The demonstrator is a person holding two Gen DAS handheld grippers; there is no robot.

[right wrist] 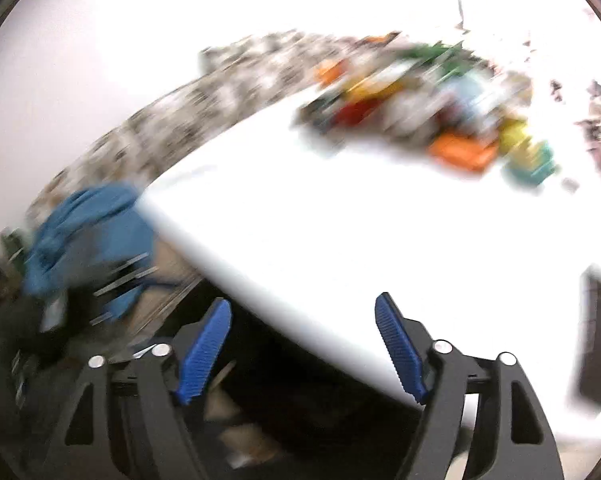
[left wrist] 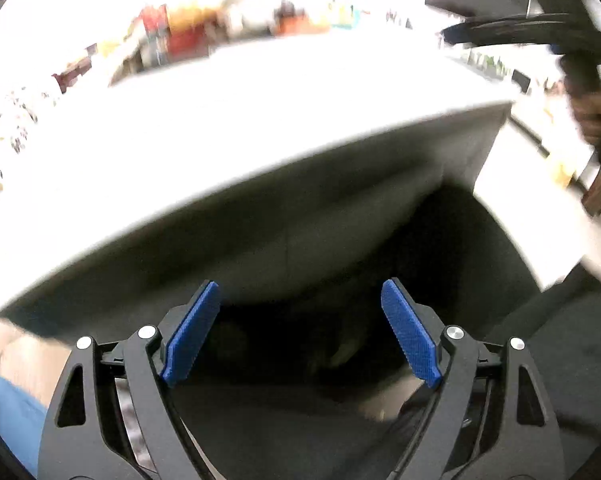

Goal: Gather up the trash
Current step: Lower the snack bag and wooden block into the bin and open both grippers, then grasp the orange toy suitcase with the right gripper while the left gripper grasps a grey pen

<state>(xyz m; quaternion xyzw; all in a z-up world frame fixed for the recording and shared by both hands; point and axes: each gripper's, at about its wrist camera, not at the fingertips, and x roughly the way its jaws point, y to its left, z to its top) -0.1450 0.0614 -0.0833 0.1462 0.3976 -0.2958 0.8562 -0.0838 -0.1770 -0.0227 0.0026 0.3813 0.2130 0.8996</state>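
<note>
- Nearest in the left wrist view, the left gripper stands released, its blue pads wide apart with nothing between them.
- It points down past the near edge of the white table into a dark space below. This looks like a bin or bag, but it is too dim to say which.
- Pale shapes lie low in that dark space, possibly trash already dropped; blur keeps me from naming them.
- At far right of that view a hand grips a dark handle, likely the other tool.
- In the right wrist view the right gripper is also released and holds nothing, poised over the table's near edge.
- Left of it a blue cloth hangs over something dark beside the table.
- Far right on the table sits a colourful heap of orange, red, yellow and green items, heavily smeared, well apart from both grippers.
- Judgement: both tools are empty near the dark space, so a drop seems just done. If the far heap is trash, most collecting remains, and the next reach must cross the bare tabletop.
</note>
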